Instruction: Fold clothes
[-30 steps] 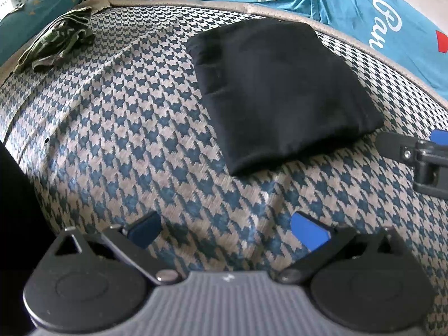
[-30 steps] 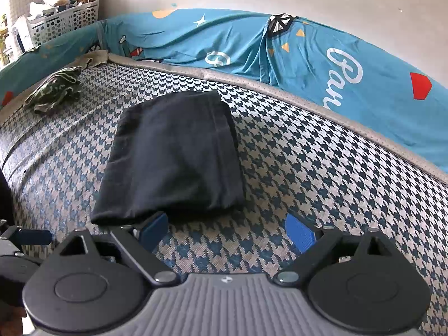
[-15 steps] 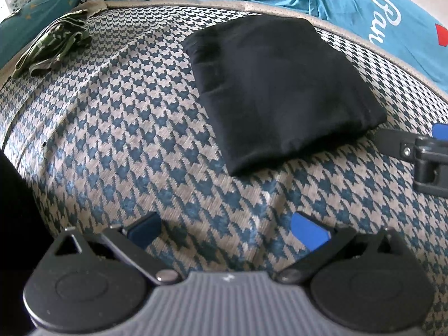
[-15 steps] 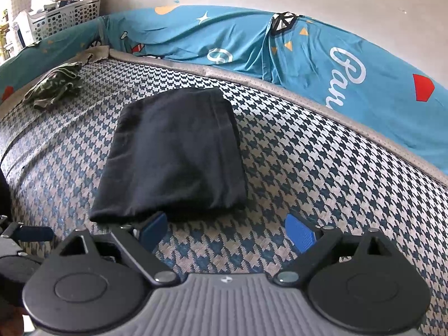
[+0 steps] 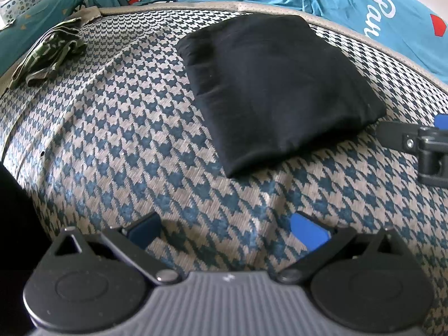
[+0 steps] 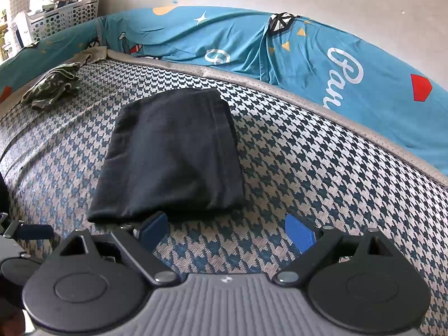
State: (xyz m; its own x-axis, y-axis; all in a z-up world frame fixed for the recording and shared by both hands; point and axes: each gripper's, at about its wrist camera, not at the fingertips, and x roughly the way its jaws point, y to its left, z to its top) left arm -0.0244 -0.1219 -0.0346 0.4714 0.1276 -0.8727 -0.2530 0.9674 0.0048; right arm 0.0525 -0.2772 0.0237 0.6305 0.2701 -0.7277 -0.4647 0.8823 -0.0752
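A black garment (image 5: 277, 89) lies folded into a neat rectangle on the houndstooth mattress (image 5: 117, 128); it also shows in the right wrist view (image 6: 170, 154). My left gripper (image 5: 225, 231) hovers open over bare mattress, short of the garment's near corner, with nothing between its blue pads. My right gripper (image 6: 226, 232) is open too, just in front of the garment's near edge, its left pad (image 6: 152, 229) close to that edge. Part of the right gripper (image 5: 420, 142) shows at the right edge of the left wrist view.
A crumpled green camouflage garment (image 5: 47, 53) lies at the far left corner of the mattress (image 6: 322, 168). A blue printed sheet (image 6: 322, 56) covers the padded rail behind. A white basket (image 6: 56, 16) of clutter stands at the back left.
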